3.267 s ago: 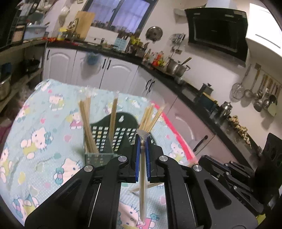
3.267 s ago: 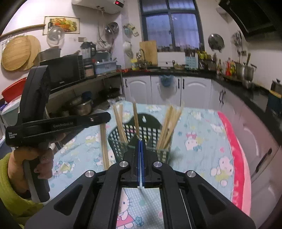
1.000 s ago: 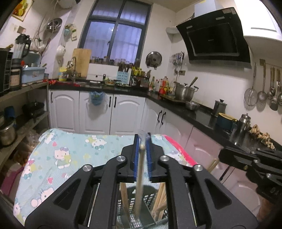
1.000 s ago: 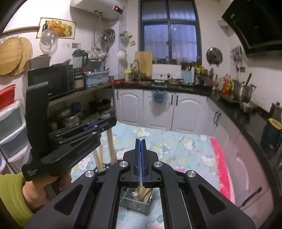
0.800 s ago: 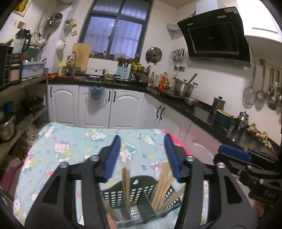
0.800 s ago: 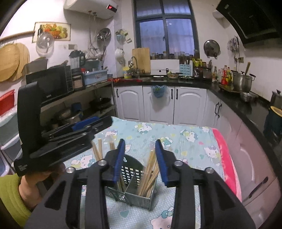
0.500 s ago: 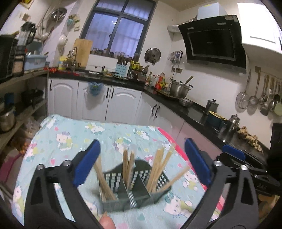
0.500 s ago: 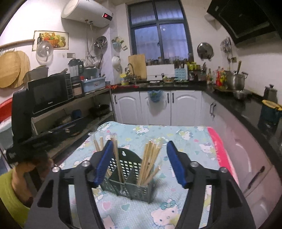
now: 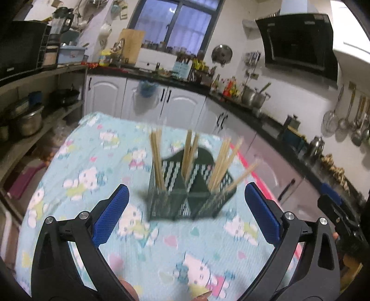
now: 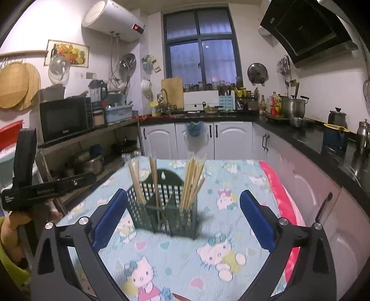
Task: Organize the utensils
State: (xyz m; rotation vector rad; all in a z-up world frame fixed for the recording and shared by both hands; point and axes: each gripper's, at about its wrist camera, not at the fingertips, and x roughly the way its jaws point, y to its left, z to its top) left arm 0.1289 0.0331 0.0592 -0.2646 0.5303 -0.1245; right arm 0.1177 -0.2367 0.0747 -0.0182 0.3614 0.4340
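Can't read much: white print on my left gripper (image 10: 48, 191) too blurry; red digits on water heater (image 10: 111, 22) unclear.

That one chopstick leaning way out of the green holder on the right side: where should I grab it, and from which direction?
Take the leaning chopstick near its free upper end, coming from above and the holder's right. It tilts outward, clear of the upright bunch of chopsticks, so only that end has room around it; lower down it runs into the green utensil holder. Set the tool's pads across the shaft.
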